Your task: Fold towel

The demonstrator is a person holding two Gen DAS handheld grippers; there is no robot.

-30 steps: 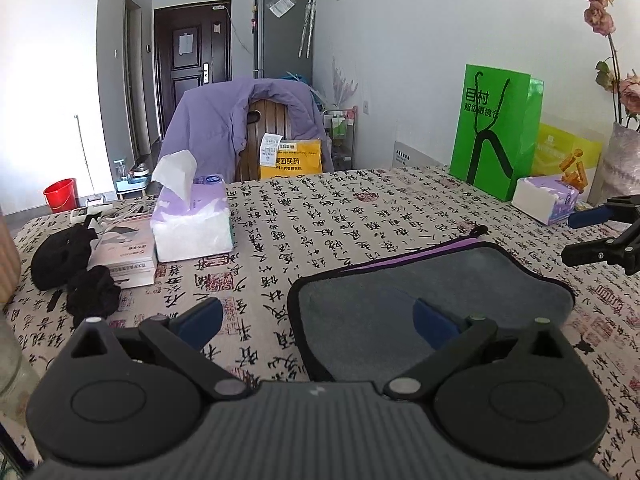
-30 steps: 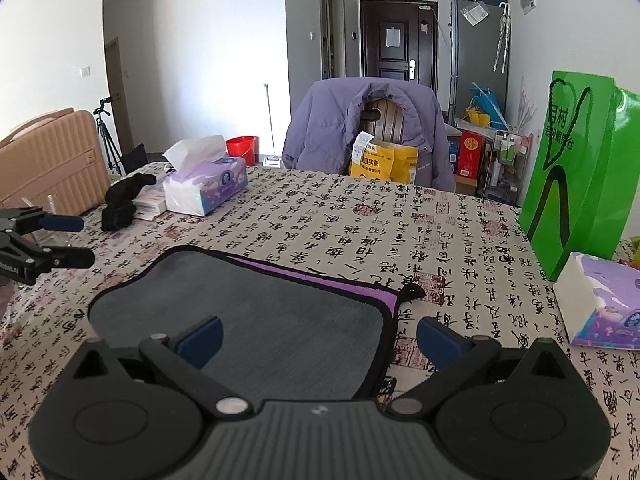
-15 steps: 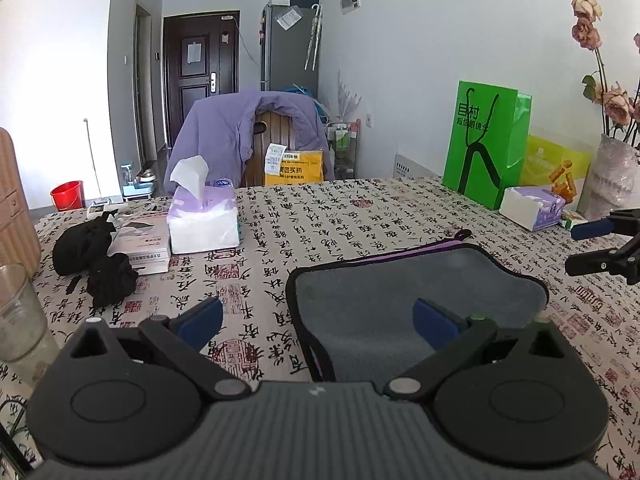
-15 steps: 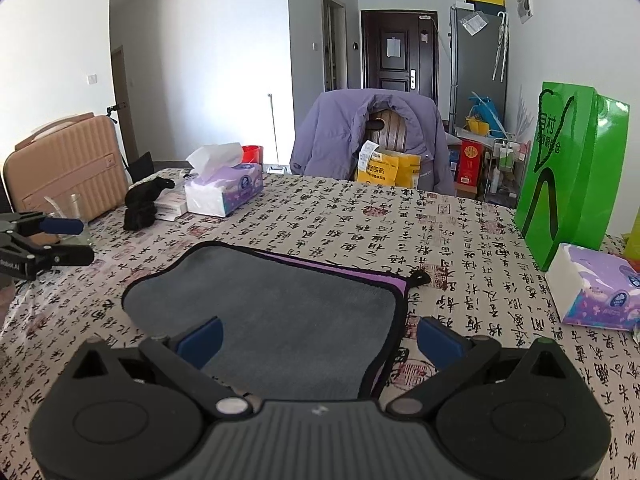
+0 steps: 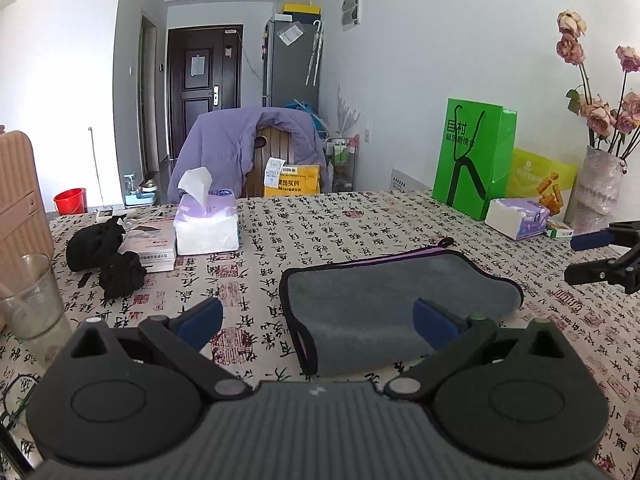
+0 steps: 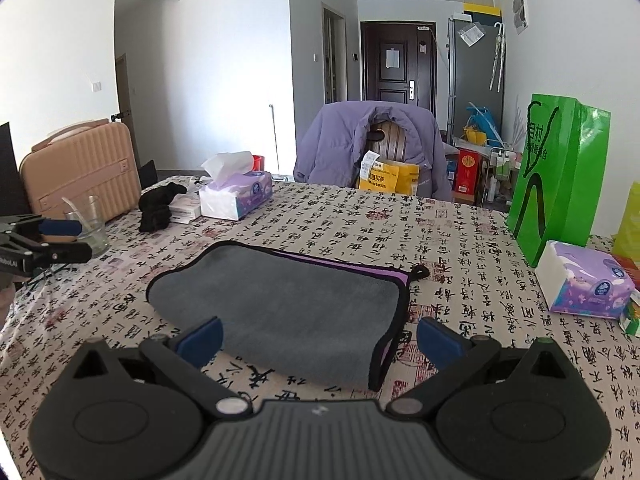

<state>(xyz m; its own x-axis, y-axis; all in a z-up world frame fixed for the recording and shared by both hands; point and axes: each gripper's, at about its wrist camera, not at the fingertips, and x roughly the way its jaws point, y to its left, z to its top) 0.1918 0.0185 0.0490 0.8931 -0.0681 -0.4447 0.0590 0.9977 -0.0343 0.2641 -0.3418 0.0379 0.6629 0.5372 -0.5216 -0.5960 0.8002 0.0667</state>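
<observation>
A grey towel (image 5: 384,304) with black trim and a purple underside lies folded flat on the patterned tablecloth (image 5: 320,224); it also shows in the right wrist view (image 6: 288,304). My left gripper (image 5: 316,320) is open and empty, held above the table in front of the towel's left end. My right gripper (image 6: 318,334) is open and empty, in front of the towel's right end. Each gripper shows at the edge of the other's view: the right one (image 5: 600,256) and the left one (image 6: 48,240).
A tissue box (image 5: 206,226), black cloth (image 5: 106,256), a booklet and a glass cup (image 5: 34,300) stand at the left. A green bag (image 5: 474,156), a small tissue pack (image 5: 518,218) and a flower vase (image 5: 598,188) stand at the right. A chair with a purple jacket (image 5: 248,148) stands behind the table.
Both grippers have pulled back and risen away from the towel, staying open. The towel lies still on the table.
</observation>
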